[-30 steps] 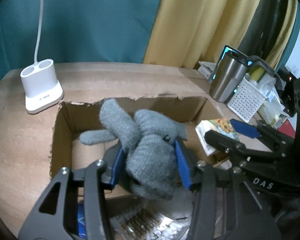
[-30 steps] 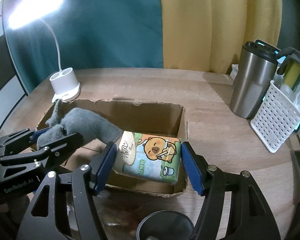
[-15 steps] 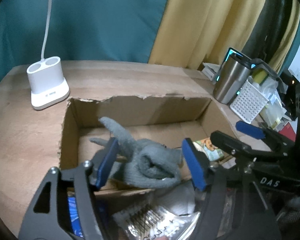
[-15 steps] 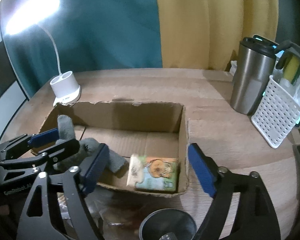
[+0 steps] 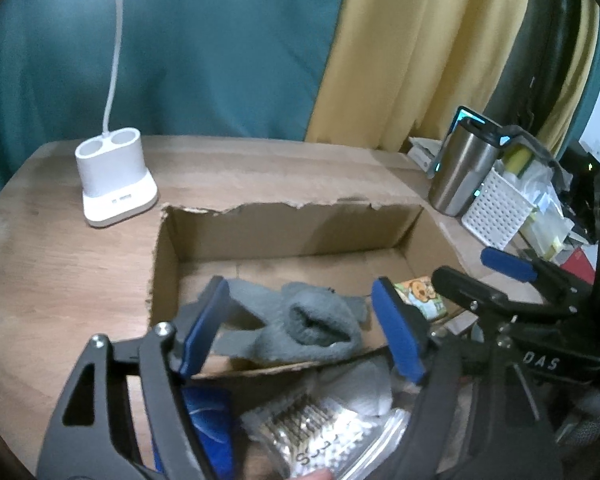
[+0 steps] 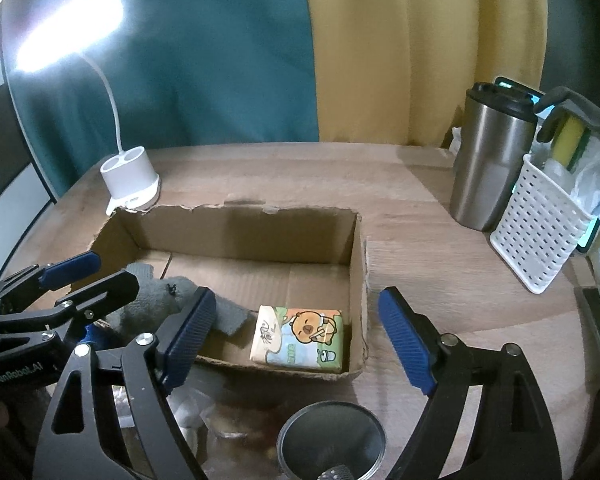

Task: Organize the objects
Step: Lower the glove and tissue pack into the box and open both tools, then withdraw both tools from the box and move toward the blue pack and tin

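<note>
glove (image 5: 308, 330) and tissue pack (image 6: 298, 338) now in box (image 6: 358, 264); both grippers (image 5: 300, 332) (image 6: 296, 334) just opened, empty. front-edge clutter (image 5: 320, 436) remains.

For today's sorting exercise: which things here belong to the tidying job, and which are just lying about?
Part of the job:
cardboard box
grey glove, in the box
tissue pack, in the box
left gripper, right gripper, both open

Lying about:
desk lamp
steel tumbler
white basket
</note>
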